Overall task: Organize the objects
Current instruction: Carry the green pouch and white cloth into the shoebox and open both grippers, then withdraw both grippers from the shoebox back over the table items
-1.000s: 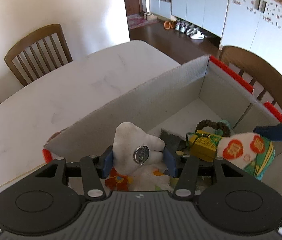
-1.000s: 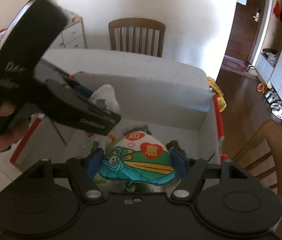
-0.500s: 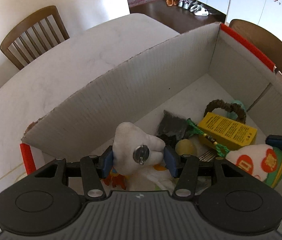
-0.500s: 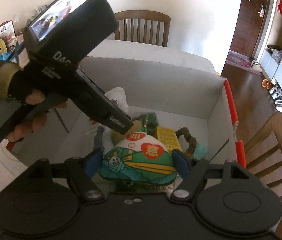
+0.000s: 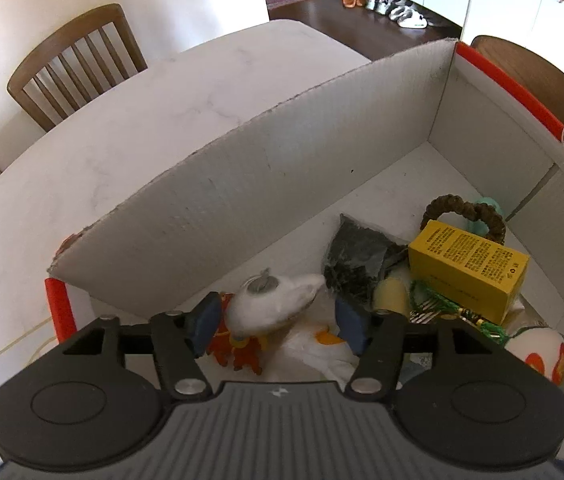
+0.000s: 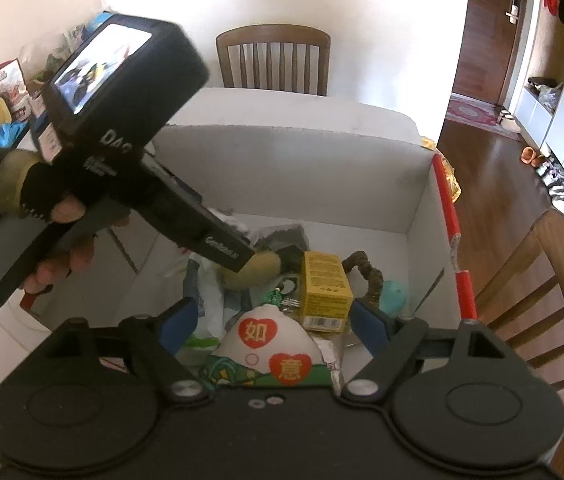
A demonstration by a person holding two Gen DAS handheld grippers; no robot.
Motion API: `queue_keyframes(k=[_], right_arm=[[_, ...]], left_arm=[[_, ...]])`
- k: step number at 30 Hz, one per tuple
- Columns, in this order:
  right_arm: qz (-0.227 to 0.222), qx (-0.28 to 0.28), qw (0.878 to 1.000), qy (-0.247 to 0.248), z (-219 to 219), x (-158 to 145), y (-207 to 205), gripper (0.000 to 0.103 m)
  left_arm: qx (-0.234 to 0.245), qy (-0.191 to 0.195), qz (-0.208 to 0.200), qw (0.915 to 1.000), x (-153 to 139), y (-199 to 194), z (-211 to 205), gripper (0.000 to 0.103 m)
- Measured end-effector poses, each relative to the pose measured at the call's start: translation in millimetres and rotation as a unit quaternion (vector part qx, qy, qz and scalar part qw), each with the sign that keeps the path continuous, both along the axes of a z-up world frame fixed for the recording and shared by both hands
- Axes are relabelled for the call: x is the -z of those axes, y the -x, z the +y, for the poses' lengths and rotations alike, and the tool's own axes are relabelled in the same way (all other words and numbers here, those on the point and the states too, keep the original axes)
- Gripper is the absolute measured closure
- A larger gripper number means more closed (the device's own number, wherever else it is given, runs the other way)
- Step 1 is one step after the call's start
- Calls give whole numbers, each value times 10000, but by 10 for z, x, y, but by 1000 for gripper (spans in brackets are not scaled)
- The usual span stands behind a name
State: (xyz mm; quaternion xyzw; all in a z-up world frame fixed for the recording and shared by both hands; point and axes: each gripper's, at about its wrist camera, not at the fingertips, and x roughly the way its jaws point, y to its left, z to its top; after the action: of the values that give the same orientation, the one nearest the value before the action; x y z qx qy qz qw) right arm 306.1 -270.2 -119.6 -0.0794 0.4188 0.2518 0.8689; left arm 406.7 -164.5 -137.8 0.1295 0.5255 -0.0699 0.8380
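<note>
step: drop-off into cardboard box (image 5: pixel 266 184) | left gripper (image 5: pixel 276 322) spread, white plush (image 5: pixel 270 306) lying loose between its fingers on box floor, near long wall | right gripper (image 6: pixel 270 326) spread, printed pouch (image 6: pixel 272 350) lying free below it, next to yellow carton (image 6: pixel 324 284) | tip: lift both straight up, clear plush before swinging out, avoid box wall

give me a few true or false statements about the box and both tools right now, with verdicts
1. The left tool is open, the white plush lying loose between its fingers. True.
2. The right tool clamps the pouch with red hearts. False: its fingers stand apart from it.
3. The yellow carton lies inside the cardboard box. True.
4. The brown braided ring lies on the table outside the box. False: it is inside, behind the carton.
</note>
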Motion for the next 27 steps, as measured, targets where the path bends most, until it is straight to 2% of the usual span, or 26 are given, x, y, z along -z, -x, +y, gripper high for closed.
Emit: queue_keyframes(k=[12, 27], right_arm=[[-105, 193, 9994, -275, -150, -185, 54, 20], [-263, 451, 9963, -676, -210, -480, 169, 20]], left_arm=[[-86, 349, -323, 9988, -284, 162, 126, 38], [-83, 803, -858, 9930, -756, 636, 419, 38]])
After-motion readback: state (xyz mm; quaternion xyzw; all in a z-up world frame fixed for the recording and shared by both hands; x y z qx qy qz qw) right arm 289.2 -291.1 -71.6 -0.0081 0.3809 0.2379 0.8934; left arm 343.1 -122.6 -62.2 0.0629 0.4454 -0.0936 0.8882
